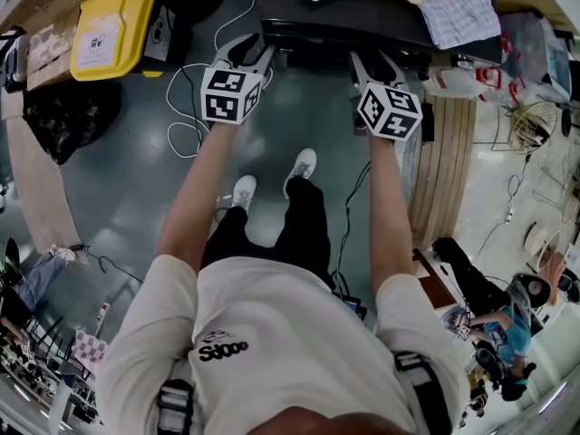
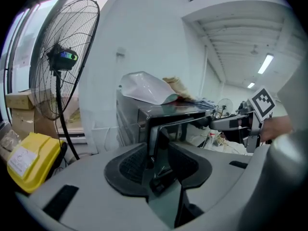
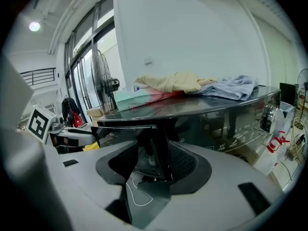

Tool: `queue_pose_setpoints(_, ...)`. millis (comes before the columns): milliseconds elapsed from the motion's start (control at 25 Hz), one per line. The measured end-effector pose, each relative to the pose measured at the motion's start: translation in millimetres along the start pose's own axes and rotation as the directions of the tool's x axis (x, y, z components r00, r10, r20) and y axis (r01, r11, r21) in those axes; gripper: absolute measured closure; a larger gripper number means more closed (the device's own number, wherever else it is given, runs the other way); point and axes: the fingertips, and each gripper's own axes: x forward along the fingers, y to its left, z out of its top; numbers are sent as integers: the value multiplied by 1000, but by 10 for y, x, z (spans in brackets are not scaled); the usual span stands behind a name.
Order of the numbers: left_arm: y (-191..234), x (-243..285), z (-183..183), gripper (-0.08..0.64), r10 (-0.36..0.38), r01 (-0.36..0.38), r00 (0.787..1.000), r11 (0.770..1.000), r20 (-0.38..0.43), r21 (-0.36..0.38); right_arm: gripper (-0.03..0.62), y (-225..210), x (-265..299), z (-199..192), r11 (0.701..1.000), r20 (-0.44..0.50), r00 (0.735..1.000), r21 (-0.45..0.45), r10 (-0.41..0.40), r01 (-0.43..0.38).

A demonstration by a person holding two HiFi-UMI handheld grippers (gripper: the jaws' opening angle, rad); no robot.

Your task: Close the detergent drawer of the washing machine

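The dark washing machine (image 1: 362,16) stands at the top of the head view, and its glossy black detergent drawer front (image 1: 313,36) sticks out toward me. My left gripper (image 1: 246,53) is at the drawer's left end and my right gripper (image 1: 370,63) at its right end. In the left gripper view the drawer front (image 2: 185,123) begins in the gap of the left gripper (image 2: 159,158), whose jaws stand wide apart. In the right gripper view the drawer front (image 3: 144,146) ends in the gap of the right gripper (image 3: 149,160), also spread. Whether the tips touch the panel I cannot tell.
Clothes (image 1: 453,7) and papers lie on the machine's top. A yellow case (image 1: 113,30), a black bag (image 1: 68,116) and white cables (image 1: 186,107) are on the floor at the left, beside a standing fan (image 2: 62,57). Wooden planks (image 1: 444,170) lie at the right.
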Motion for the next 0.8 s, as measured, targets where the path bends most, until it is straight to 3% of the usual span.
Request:
queue_pose_setpoints(360, 50, 85, 43, 424, -2, 2, 1000, 999, 14, -33, 410, -27, 87, 40, 997, -4, 999, 56, -54, 54)
queue_pose_setpoints(800, 52, 108, 55, 433, -15, 17, 999, 998, 33, -54, 408, -39, 106, 42, 994, 16, 998, 91, -58, 56)
